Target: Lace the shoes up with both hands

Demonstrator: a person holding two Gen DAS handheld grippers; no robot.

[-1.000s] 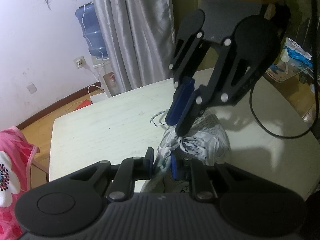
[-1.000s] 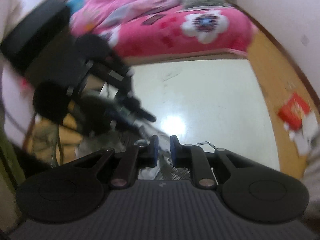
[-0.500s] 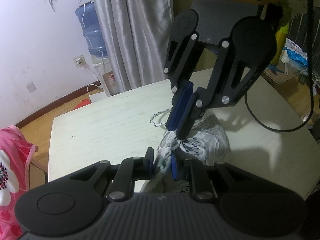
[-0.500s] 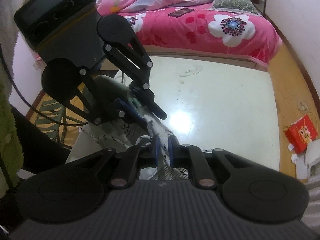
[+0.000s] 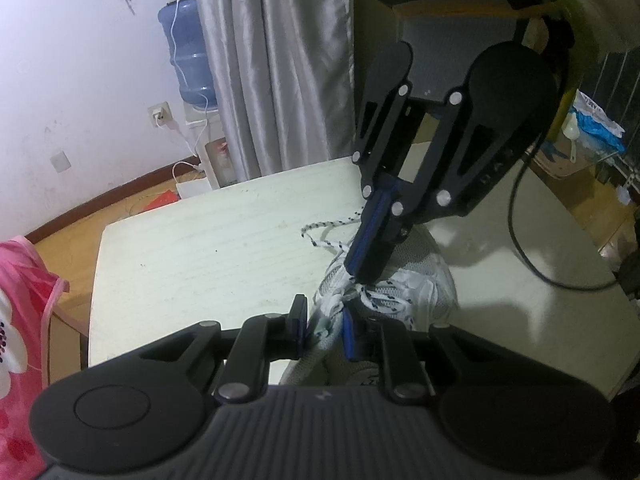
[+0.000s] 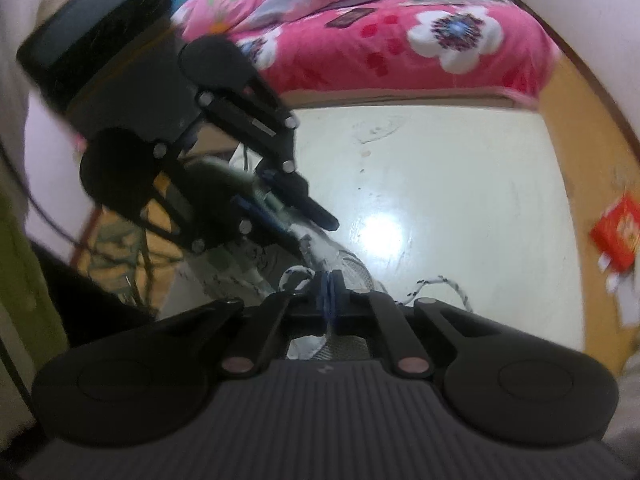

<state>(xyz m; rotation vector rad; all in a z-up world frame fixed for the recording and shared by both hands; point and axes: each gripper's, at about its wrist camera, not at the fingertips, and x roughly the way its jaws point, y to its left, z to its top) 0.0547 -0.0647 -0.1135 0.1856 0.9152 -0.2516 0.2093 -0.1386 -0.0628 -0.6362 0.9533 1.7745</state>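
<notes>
A pale worktop fills the middle of both views, with a bed under a pink flowered cover past its far edge in the right wrist view, and a grey curtain and a blue water bottle behind it in the left wrist view. A white mesh shoe rests on the worktop near its right side in the left wrist view, toe pointing away from that camera. The right hand-held gripper comes down from above onto the laced part of the shoe, its blue-padded fingers pressed together with almost no gap; in its own view (which is blurred) a strand of the white, dark-flecked lace runs between the closed pads. The left hand-held gripper sits low at the near end of the shoe, fingers moderately apart, with the grey-white edge of the shoe's opening standing between its fingers; whether the pads actually press that edge I cannot tell. A loose loop of lace lies on the worktop just beside the shoe, to the left of the right hand-held gripper. A black cable curves over the worktop on the far right.
</notes>
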